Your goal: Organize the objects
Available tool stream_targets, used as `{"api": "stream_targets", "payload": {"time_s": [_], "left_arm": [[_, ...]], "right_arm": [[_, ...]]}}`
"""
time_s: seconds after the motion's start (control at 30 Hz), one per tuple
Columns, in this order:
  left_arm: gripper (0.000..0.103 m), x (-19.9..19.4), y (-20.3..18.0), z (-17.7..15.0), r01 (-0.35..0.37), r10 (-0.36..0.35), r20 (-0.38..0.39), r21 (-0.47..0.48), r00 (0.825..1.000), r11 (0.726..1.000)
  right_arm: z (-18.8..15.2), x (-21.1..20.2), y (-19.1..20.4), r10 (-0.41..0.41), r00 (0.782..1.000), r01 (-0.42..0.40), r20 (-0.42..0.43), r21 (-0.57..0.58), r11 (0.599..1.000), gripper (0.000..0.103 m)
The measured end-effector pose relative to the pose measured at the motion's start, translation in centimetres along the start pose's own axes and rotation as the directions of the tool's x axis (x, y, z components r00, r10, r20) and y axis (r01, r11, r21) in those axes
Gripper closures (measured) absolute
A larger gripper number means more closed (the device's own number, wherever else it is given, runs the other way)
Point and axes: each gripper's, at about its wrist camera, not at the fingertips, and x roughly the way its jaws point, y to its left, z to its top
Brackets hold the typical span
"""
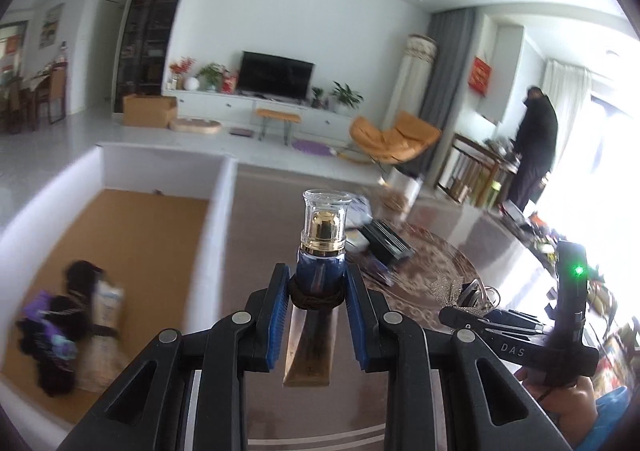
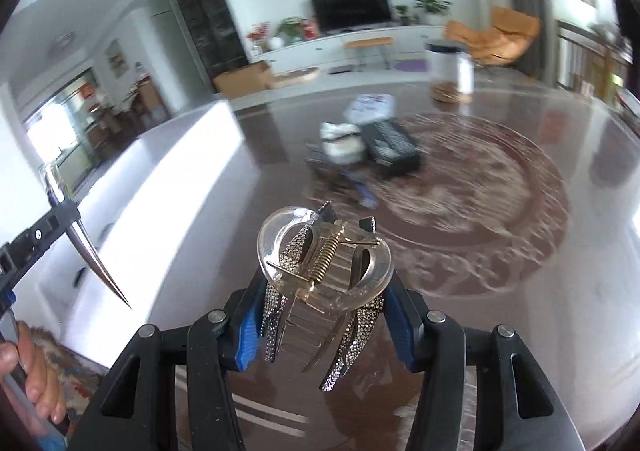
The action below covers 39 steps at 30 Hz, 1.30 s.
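Glass and plastic are what each hand is carrying, and both want a careful grip; the left gripper (image 1: 317,301) is clamped on a cosmetic tube (image 1: 316,283), its blue pads pinching the dark blue neck just below the gold collar, where a dark hair tie (image 1: 316,297) is wound round it; the clear cap (image 1: 326,217) stands upright above the fingers and the flattened bronze tail hangs down between them; held there the tube looks light, stiff at the neck and soft lower down, so the neck seems the right place; the smooth cap would likely slip or pull off if taken instead; the right gripper (image 2: 320,325) is closed on a clear hair claw clip (image 2: 324,263) with rhinestone strips, squeezed across its sides with the spring (image 2: 326,257) facing the camera; I judge it light, hard and brittle, its teeth prone to snap under a strong pinch; both things hang above the glossy brown table (image 2: 520,251); to the left sits a white bin (image 1: 218,211) with a cork-coloured floor, already holding a dark scrunchie-like bundle (image 1: 56,331) and a small pale package (image 1: 106,307), blurred; a likely destination
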Motion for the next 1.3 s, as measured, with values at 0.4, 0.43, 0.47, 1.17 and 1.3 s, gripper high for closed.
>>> {"api": "stream_targets", "payload": {"time_s": [0.4,0.43,0.47,1.17,1.3], "left_arm": [[0.075,-4.4,15.7,2.3,-0.272,0.261,-0.095,-0.132,0.961,0.953],[0.075,-4.0,16.6,2.2,-0.281,0.266,-0.122,-0.127,0.956,0.951],[0.074,-3.0,17.8,2.0,-0.295,0.271,-0.184,-0.119,0.945,0.948],[0.025,0.6,12.2,2.0,-0.297,0.278,-0.176,-0.095,0.944,0.95],[0.025,2.0,4.4,2.6,-0.094,0.093,-0.145,-0.004,0.985,0.996]], "right_arm": [[4.7,3.9,22.3,0.363,0.918,-0.396,-0.16,-0.298,0.869,0.05],[4.6,4.9,24.1,0.363,0.913,-0.406,-0.186,-0.332,0.851,0.05],[4.4,6.0,25.8,0.358,0.907,-0.418,-0.222,-0.357,0.836,0.05],[1.4,6.9,12.2,0.014,1.0,-0.01,0.017,-0.244,0.97,0.006],[-1.1,8.2,3.6,-0.194,0.98,0.186,-0.045,-0.146,0.972,0.006]]}}
